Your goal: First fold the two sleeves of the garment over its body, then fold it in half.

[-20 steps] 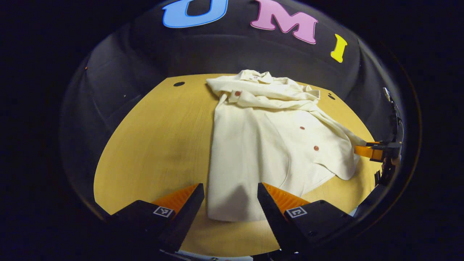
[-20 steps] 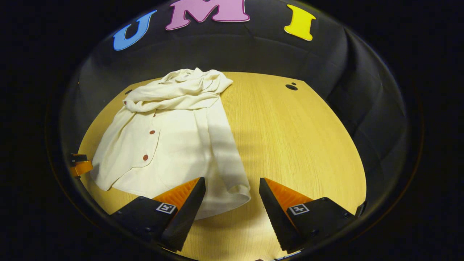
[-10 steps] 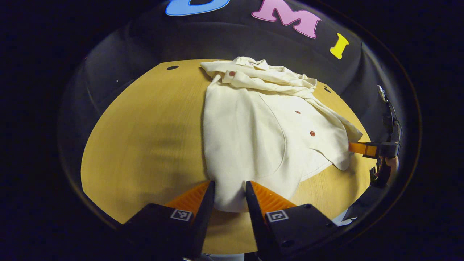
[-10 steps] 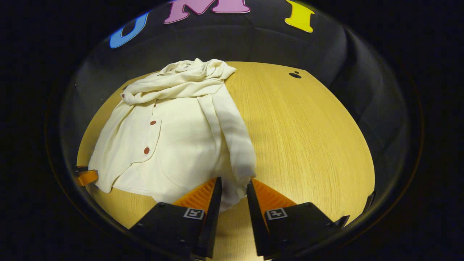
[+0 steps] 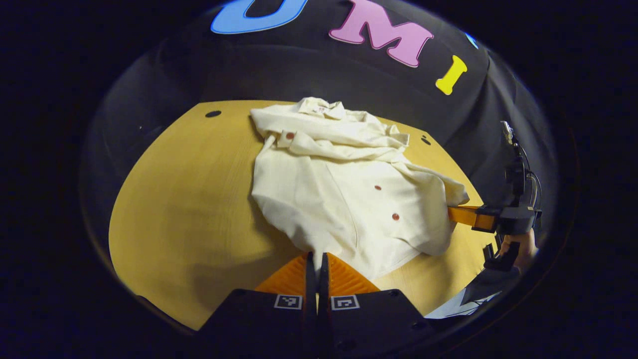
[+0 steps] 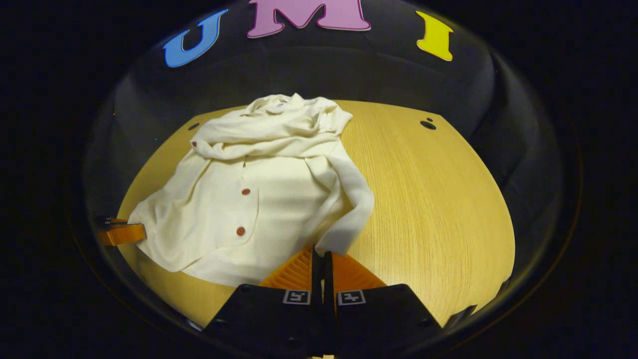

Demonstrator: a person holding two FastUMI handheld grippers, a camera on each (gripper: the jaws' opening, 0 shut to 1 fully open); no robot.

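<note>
Cream cloth is pinched at both near corners: the left gripper [image 5: 315, 255] has its fingers pressed together on the garment's [image 5: 344, 184] hem, and the right gripper [image 6: 322, 253] is clamped the same way on the opposite hem corner. The soft, rumpled shirt with reddish buttons [image 6: 240, 231] lies on the wood-grain table [image 6: 438, 199], sleeves bunched near the collar.
</note>
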